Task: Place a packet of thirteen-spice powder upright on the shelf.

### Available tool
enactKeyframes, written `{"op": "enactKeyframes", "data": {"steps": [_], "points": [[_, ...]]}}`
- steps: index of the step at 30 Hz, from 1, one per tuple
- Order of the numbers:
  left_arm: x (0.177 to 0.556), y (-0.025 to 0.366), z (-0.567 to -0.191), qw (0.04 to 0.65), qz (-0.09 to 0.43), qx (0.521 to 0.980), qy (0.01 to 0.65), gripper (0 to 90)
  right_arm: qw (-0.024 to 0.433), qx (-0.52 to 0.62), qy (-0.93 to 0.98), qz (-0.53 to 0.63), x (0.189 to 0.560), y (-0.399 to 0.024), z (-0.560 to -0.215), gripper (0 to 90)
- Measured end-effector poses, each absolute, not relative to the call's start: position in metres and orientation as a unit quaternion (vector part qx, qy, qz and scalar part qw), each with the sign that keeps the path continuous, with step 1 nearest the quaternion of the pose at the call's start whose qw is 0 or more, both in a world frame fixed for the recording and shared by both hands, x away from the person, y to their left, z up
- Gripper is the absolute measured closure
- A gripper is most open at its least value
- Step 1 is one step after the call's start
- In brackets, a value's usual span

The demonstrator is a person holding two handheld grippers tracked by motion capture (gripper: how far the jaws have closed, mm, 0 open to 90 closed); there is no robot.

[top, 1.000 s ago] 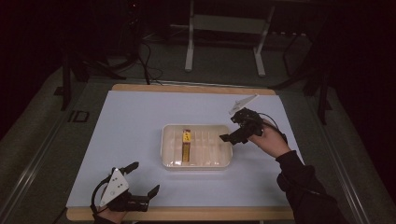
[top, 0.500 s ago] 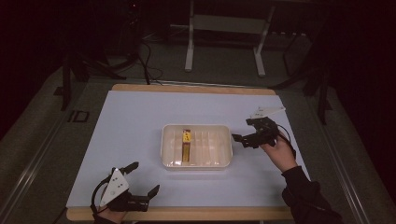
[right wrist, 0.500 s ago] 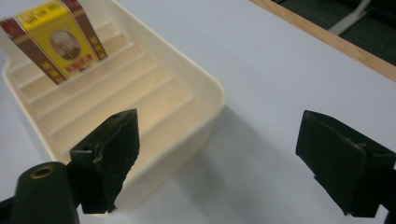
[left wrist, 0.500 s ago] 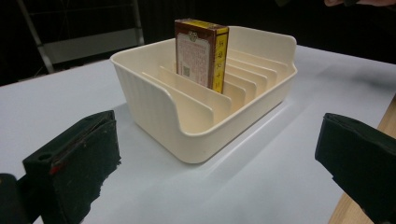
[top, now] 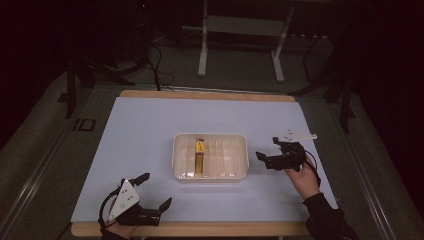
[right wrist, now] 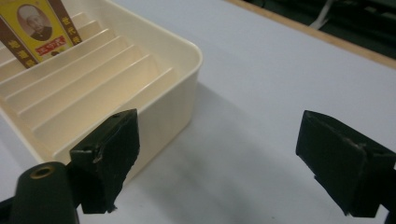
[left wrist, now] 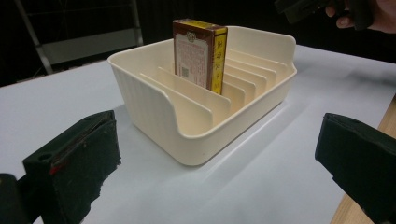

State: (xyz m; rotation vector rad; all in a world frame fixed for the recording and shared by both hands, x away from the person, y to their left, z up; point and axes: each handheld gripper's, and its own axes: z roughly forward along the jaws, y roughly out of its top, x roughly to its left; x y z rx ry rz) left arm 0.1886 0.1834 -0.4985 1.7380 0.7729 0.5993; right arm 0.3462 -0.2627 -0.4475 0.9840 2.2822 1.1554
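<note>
Two grippers hold their jaws wide with nothing between them: our left gripper (top: pixel 150 192) at the desk's (top: pixel 150 125) near edge, our right gripper (top: pixel 261 158) just beside the cream tray (top: pixel 210 176). Farther in, a box (top: pixel 199 155), possibly cards, stands upright in a tray slot.

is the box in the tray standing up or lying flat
Standing up. The red and yellow box sits on edge between two dividers of the cream tray, its top rising above the rim.

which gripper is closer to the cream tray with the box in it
Right. The right gripper hangs open just off the cream tray at its right end. The left gripper sits open at the table's near edge, well apart from the tray.
</note>
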Motion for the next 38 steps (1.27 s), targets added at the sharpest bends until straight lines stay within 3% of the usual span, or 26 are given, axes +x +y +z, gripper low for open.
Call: {"op": "enactKeyframes", "data": {"steps": [20, 38], "points": [[0.188, 0.182, -0.496, 0.548, 0.248, 0.734, 0.317, 0.0, 0.248, 0.410, 0.756, 0.447, 0.331, -0.292, -0.468, 13.3], [0.188, 0.184, -0.496, 0.551, 0.242, 0.730, 0.324, 0.0, 0.246, 0.421, 0.751, 0.445, 0.334, -0.290, -0.475, 13.5]]}}
